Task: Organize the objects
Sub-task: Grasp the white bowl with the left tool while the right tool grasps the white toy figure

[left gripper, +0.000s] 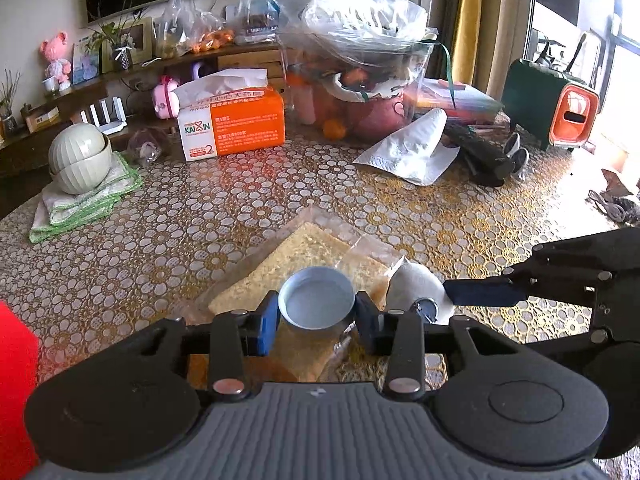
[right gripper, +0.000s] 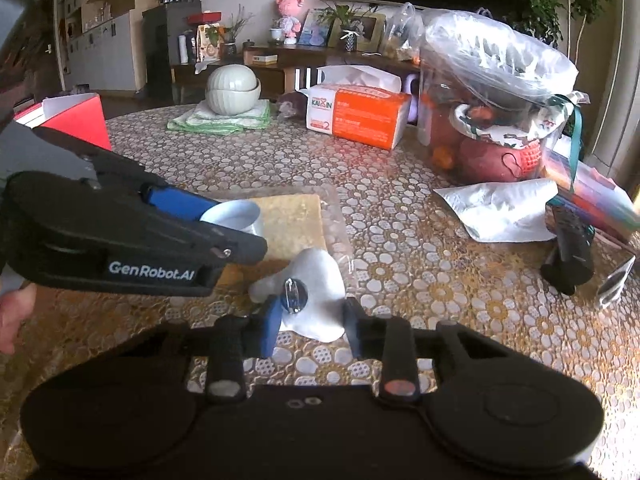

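A small round grey metal cup (left gripper: 316, 304) sits between my left gripper's (left gripper: 316, 314) blue pads, which are shut on it. The cup hangs just above a clear bag holding a flat yellow slab (left gripper: 296, 252) on the patterned table (left gripper: 180, 248). To its right a white lump (right gripper: 320, 276) with a small metal clip (right gripper: 294, 294) lies on the table. My right gripper (right gripper: 312, 324) has closed its fingers on the lump's two sides. In the right wrist view the left gripper (right gripper: 236, 230) reaches in from the left with the cup (right gripper: 234, 214).
An orange tissue box (left gripper: 232, 120), stacked pale bowls on folded cloths (left gripper: 80, 156) and a big plastic-covered tub of fruit (left gripper: 360, 80) stand at the back. A silver pouch (left gripper: 412, 148) and a black remote (left gripper: 480, 152) lie to the right. A red box (left gripper: 16, 380) is near left.
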The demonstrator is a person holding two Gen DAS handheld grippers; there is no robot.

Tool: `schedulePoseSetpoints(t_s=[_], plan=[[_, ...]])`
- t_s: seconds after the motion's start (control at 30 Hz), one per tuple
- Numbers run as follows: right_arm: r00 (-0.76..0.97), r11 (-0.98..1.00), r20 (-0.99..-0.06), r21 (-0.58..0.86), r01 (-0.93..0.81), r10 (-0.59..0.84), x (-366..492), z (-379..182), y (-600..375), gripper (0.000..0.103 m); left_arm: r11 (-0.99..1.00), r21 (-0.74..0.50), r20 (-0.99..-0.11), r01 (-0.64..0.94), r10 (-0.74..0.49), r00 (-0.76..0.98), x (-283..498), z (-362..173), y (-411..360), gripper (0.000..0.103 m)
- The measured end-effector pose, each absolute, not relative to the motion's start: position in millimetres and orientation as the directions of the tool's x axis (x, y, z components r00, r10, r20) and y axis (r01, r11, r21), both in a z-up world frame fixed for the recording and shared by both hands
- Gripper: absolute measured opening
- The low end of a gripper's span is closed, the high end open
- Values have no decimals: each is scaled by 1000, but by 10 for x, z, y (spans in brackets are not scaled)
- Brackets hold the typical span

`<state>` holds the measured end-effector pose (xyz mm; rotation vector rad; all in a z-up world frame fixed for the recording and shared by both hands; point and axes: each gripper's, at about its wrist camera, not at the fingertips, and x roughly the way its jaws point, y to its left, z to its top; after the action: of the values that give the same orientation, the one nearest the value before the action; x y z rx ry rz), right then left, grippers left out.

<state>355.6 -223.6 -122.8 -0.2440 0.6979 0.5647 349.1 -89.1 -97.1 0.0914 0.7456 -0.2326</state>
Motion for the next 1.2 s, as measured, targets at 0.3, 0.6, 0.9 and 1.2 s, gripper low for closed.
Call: schedulePoseSetpoints(t_s=[0.3, 0.6, 0.9, 1.2], plan=[[639, 841, -651, -2, -540, 409, 3335, -1035, -2293, 31, 969, -16, -683, 247, -191, 705, 3202, -795, -762, 39], [629, 844, -651, 33, -536, 425, 2944, -687, -2243, 31, 969, -37, -673, 246, -206, 710, 2795, -531, -534, 39], [605, 817, -642, 58, -574, 471, 2538, -344, -2001, 31, 972, -55, -656, 230, -209, 725, 2324, -218, -215, 39], [593, 784, -627, 48, -619, 506, 2174, -17, -1631, 31, 979, -50, -636, 195, -182, 750, 1921, 33, 216, 39]])
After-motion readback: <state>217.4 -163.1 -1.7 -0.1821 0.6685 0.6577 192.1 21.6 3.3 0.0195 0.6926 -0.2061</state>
